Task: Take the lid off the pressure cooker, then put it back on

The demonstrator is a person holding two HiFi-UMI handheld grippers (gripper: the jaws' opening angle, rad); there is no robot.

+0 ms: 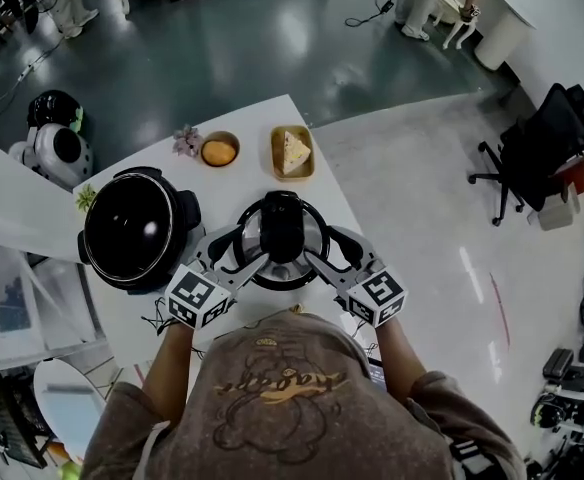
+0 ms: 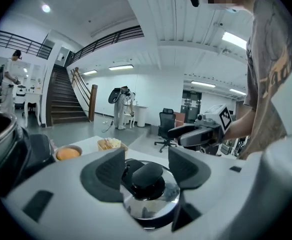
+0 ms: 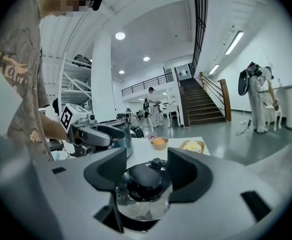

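The steel pressure cooker lid with its black handle hangs in front of me over the white table. My left gripper grips its left rim and my right gripper its right rim. In the left gripper view the lid sits between the jaws of the left gripper. The right gripper view shows the lid likewise inside the right gripper. The open cooker body, black and round, stands to the left of the lid.
A small bowl with an orange thing, a wooden tray with pale food and a small flower stand at the table's far end. A black office chair is on the floor to the right. People stand far off.
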